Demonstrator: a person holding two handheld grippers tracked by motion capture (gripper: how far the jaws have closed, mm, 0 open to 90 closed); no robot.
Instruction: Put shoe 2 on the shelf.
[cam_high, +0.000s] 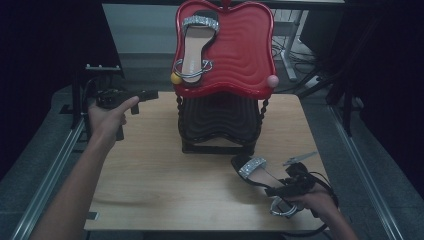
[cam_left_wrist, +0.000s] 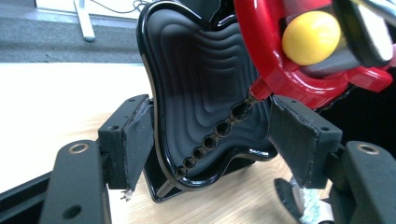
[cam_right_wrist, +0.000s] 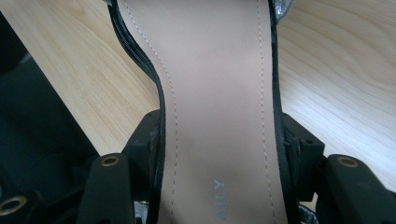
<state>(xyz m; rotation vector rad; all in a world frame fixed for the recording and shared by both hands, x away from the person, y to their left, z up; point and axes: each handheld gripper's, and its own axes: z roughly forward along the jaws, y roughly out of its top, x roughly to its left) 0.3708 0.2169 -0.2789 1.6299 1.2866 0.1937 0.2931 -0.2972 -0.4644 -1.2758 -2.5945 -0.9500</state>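
One sandal racked, its mate in hand.

A black strappy sandal with a glittery silver toe band lies on the red wavy apple-shaped top tray. Right gripper, jaws closed on the second matching sandal's tan insole, holds it at the wooden table's near-right corner (placement remains, by my judgement). Left gripper stands wide open, empty, beside the black lower tray.

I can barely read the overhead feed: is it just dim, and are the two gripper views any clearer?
High view: dim with dark surroundings, though the red tray and the sandal on the table stay readable. Left gripper view: brighter, glare on the black tray, near tongs soft. Right gripper view: evenly lit, the insole stitching crisp, its stamped print faint.
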